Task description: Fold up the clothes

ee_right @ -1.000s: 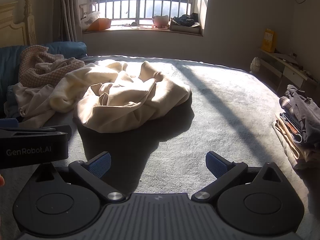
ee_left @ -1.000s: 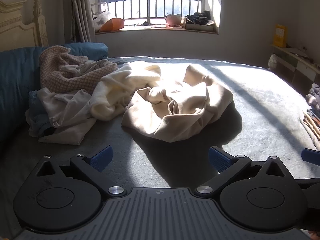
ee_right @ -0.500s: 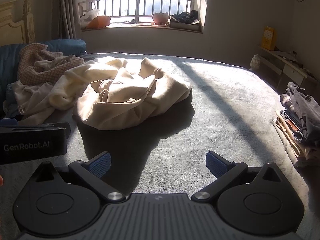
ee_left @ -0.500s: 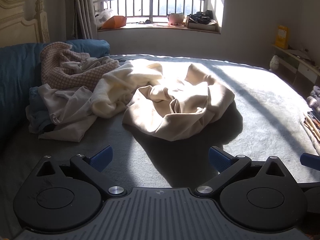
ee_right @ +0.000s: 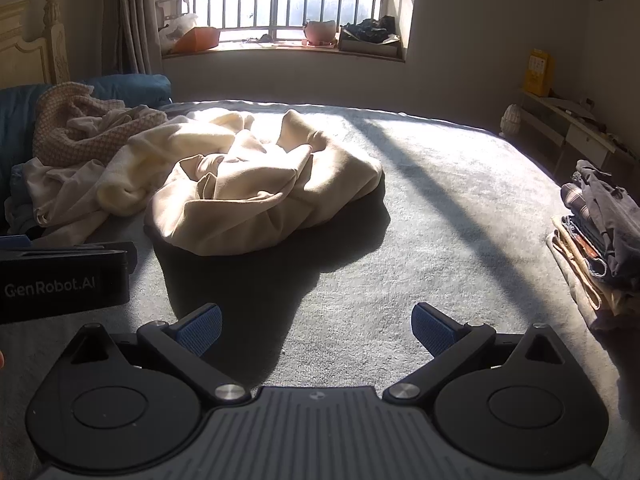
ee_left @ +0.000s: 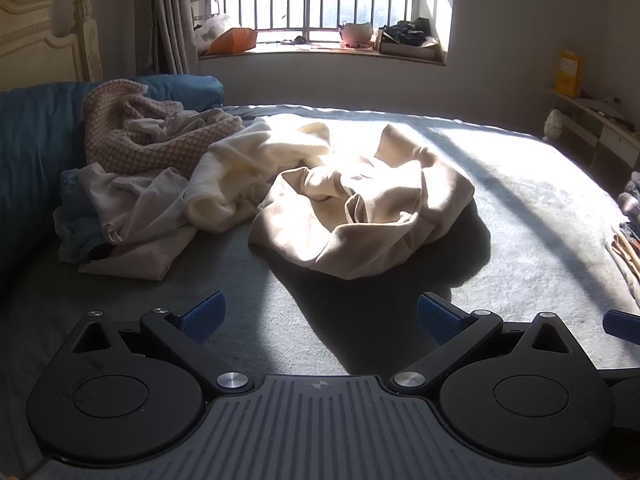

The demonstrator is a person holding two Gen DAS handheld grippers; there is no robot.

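Hovering low over the grey bed, both sets of fingers spread wide and empty: left gripper, right gripper. Neither touches cloth. Beige garment lies crumpled dead ahead of the left gripper, ahead and left of the right one; long axis unreadable in the bunching. Left looks the nearer hand, a judgement only. Beyond it to the left, touching: cream garment, then a loose heap of clothes. Folded stack sits at the right edge, well apart.
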